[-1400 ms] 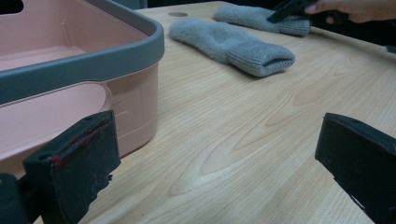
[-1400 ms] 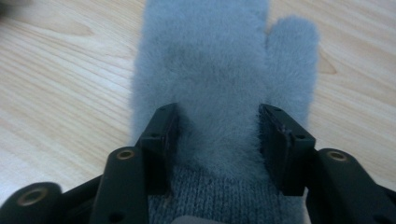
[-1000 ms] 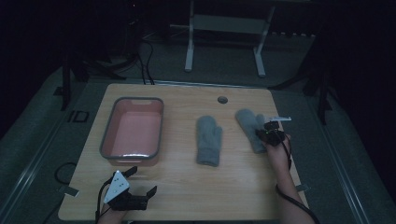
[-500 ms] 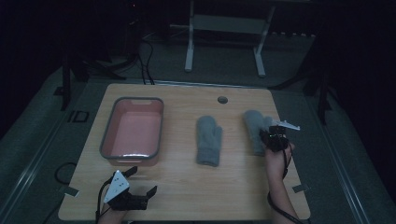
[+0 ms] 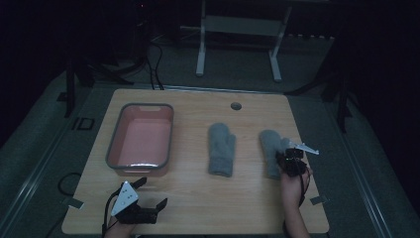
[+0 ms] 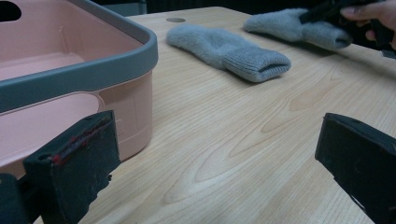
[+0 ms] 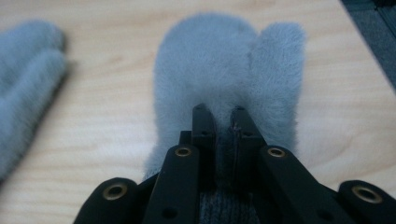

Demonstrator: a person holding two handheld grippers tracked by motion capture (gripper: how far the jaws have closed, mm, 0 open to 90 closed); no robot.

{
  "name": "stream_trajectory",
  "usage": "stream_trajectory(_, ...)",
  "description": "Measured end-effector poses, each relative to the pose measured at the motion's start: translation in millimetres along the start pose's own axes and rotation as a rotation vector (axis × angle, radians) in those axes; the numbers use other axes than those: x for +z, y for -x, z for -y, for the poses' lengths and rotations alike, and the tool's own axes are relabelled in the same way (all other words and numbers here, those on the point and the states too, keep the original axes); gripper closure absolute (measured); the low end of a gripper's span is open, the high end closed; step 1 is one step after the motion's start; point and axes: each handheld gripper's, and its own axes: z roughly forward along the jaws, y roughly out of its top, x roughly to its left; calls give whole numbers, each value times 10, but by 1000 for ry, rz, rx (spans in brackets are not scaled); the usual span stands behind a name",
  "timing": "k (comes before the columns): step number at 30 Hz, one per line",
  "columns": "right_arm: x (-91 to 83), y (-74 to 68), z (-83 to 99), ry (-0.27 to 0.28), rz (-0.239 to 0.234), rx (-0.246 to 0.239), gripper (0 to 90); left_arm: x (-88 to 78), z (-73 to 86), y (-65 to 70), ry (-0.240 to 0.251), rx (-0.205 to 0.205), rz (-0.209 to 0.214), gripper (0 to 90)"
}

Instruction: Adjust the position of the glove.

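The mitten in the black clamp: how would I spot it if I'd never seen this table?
Start at the wooden table with the pink tub on its left. Two grey mittens lie right of the tub; take the right mitten, nearest the table's right edge. Unlike the middle mitten, it has the right gripper pinching its cuff.

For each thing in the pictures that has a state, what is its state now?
Right mitten: flat on the table, cuff pinched.
Left mitten: flat on the table, untouched.
Bin: upright, looks empty.
Right tongs: shut on the right mitten.
Left tongs: open, holding nothing.
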Motion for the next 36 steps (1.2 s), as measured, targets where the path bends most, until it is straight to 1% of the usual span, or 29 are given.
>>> stream_trajectory(3,85,7,108,-33,0,-7,818,4,0,8,1,0,3,2)
stream_trajectory(4,107,9,134,-36,-1,-12,814,2,0,8,1,1,3,2)
stream_trajectory(9,105,15,152,-27,-5,-11,785,6,2,8,1,-1,3,2)
stream_trajectory(12,92,30,138,-27,-14,-6,722,6,2,12,2,0,5,2)
stream_trajectory(14,48,37,107,-25,-35,-15,626,3,2,8,2,0,4,2)
stream_trajectory(15,6,37,75,-20,-48,-36,578,3,2,7,2,-1,4,2)
stream_trajectory(16,-16,39,51,-23,-52,-57,551,2,2,5,2,-1,4,2)
stream_trajectory(17,-38,55,10,-27,-88,-87,531,2,2,6,2,-1,4,2)
stream_trajectory(18,-62,76,-37,-26,-131,-128,522,3,2,6,1,0,5,2)
stream_trajectory(19,-70,87,-62,-24,-139,-164,517,4,2,6,1,0,6,2)
stream_trajectory(20,-74,110,-91,-27,-158,-199,516,6,3,7,1,1,6,2)
stream_trajectory(21,-70,146,-123,-36,-199,-232,508,6,3,7,0,3,6,2)
stream_trajectory(22,-64,163,-136,-40,-199,-252,509,8,4,6,0,2,6,2)
stream_trajectory(23,-56,184,-150,-43,-186,-292,511,10,4,6,0,-1,6,2)
stream_trajectory(24,-49,199,-156,-41,-199,-313,510,11,5,5,-1,-1,6,2)
stream_trajectory(25,-35,221,-160,-38,-217,-329,511,14,5,4,-2,1,5,2)
stream_trajectory(26,-7,246,-162,-50,-218,-337,516,16,5,4,-3,2,6,2)
stream_trajectory(28,39,272,-148,-64,-248,-360,516,18,4,8,-3,2,7,2)
stream_trajectory(29,68,280,-133,-71,-241,-370,518,20,5,8,-6,4,7,2)
stream_trajectory(30,111,291,-115,-100,-234,-377,522,22,6,9,-7,3,7,2)
stream_trajectory(32,167,315,-78,-120,-227,-373,540,22,7,8,-8,4,8,2)
stream_trajectory(33,203,333,-50,-137,-228,-349,566,22,8,7,-8,4,8,2)
stream_trajectory(34,216,340,-35,-138,-239,-337,594,22,8,7,-8,3,8,2)
stream_trajectory(35,218,337,-22,-132,-241,-323,634,21,9,6,-8,4,8,2)
stream_trajectory(36,220,322,-9,-135,-237,-307,699,21,9,6,-8,5,7,2)
